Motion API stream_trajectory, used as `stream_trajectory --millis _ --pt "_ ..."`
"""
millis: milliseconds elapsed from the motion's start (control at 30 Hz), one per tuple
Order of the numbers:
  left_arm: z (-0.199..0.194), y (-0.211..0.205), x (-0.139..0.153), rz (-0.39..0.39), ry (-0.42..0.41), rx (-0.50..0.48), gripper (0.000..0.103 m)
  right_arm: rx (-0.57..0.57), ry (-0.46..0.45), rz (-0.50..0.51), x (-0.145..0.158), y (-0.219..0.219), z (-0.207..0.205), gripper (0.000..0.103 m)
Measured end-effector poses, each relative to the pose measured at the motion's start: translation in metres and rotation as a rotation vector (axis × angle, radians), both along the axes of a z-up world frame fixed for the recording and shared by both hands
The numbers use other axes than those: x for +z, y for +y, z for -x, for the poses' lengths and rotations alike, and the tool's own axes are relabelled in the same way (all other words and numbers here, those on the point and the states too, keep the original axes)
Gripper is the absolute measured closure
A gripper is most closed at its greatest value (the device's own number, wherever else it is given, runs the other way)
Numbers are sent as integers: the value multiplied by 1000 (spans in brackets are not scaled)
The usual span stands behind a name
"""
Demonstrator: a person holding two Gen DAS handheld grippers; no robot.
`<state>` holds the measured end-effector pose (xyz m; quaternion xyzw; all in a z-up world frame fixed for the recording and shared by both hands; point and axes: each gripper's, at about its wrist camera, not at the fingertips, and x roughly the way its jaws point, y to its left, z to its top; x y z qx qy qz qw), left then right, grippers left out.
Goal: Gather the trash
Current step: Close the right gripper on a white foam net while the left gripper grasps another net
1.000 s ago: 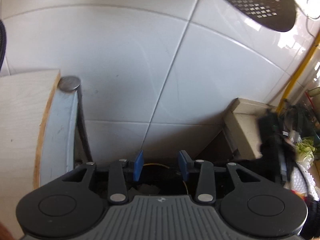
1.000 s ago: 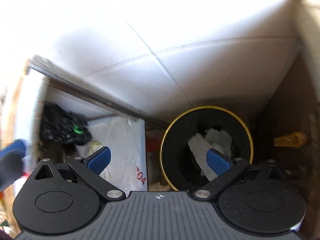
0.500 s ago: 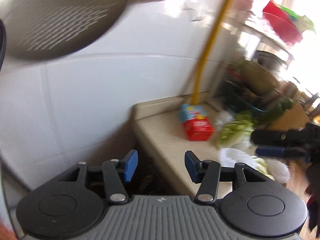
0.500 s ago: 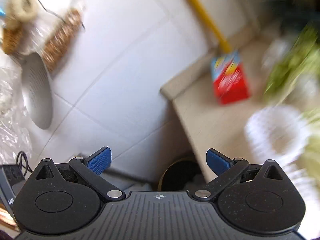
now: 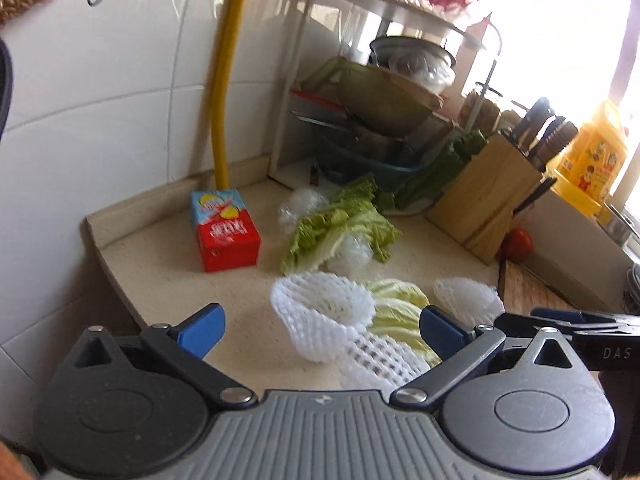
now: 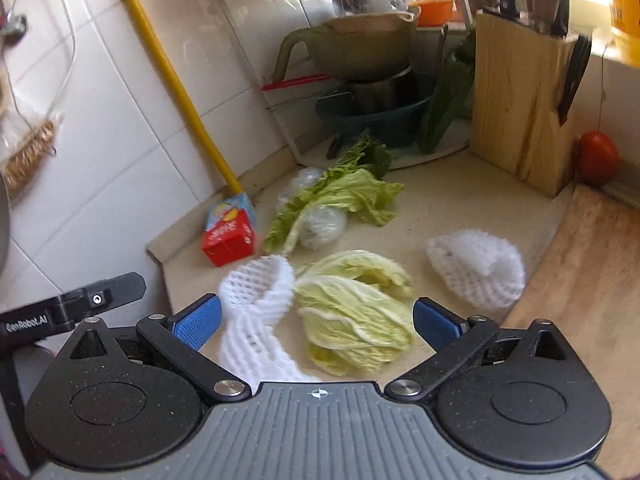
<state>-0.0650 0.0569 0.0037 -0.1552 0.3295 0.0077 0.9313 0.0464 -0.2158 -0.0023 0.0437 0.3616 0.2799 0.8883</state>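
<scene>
White foam net (image 5: 324,312) lies on counter (image 5: 168,280) beside pale cabbage leaves (image 6: 352,312), below and ahead of both grippers. Left gripper (image 5: 320,328) jaws opening, empty; "GenRobot.AI" on its body. Right gripper (image 6: 316,320) spread wide, empty. Red carton (image 5: 226,236) print illegible.

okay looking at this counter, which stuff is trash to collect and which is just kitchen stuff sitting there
Likely trash:
- long foam net
- short foam net
- pale cabbage leaves
- green cabbage leaves
- crumpled plastic wrap
- red carton, possibly

Just kitchen stuff:
- knife block
- tomato
- dish rack with stacked bowls
- yellow oil bottle
</scene>
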Motion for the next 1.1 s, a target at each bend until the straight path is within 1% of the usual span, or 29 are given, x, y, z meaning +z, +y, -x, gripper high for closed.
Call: stream_trajectory --millis 33,67,100,133,167,200,267,300,333,400,467,533,567,633,667,733,767,800,900,1000,1033,1100 --pt "3 -8 -6 6 18 -15 2 12 -37 27 -3 -1 2 0" --pt "4 -17 -11 -6 33 -35 2 22 -58 36 -6 -3 3 0" --pt "4 -27 -14 -38 39 -55 2 30 -59 37 -8 -7 1 0" --pt "6 -36 -16 -80 40 -73 2 38 -51 25 -12 -9 -1 0" --pt "7 -47 -17 -138 40 -95 2 50 -42 6 -14 -11 -4 0" --pt "8 -53 -17 -175 43 -116 2 58 -38 -10 -18 -13 -7 0" --pt "9 -61 -14 -228 43 -170 2 103 -36 -28 -16 -17 -4 0" --pt "9 -59 -11 -233 40 -172 2 141 -35 -24 -16 -17 -4 0" --pt "8 -55 -6 -232 42 -169 3 172 -34 -19 -16 -18 -1 0" --pt "1 -40 1 -223 46 -132 3 205 -21 -29 -19 -17 0 0" --pt "-6 -22 3 -215 55 -95 3 215 13 -33 -26 -14 -1 0" --pt "-13 -3 -1 -200 92 -61 5 202 18 -26 -32 -13 -1 0" --pt "-16 5 -4 -177 109 -60 6 200 22 -18 -33 -13 0 0" --pt "-28 15 -11 -116 139 -70 12 214 21 -2 -32 -9 5 0" --pt "-35 18 -14 -80 151 -80 12 222 24 2 -33 -4 8 0" --pt "-49 20 -22 -16 178 -106 15 267 49 0 -37 11 13 0" --pt "-56 19 -26 -1 191 -119 16 291 58 10 -41 21 15 0" --pt "-63 18 -29 -1 197 -121 18 298 59 27 -44 29 17 0" --pt "-78 15 -33 -10 189 -136 18 307 79 54 -55 50 18 0" --pt "-95 14 -40 19 208 -164 19 304 89 83 -60 62 17 0" --pt "-99 12 -44 17 215 -176 24 297 92 92 -62 64 17 0" --pt "-106 9 -49 -1 230 -193 30 285 108 106 -66 67 17 0"
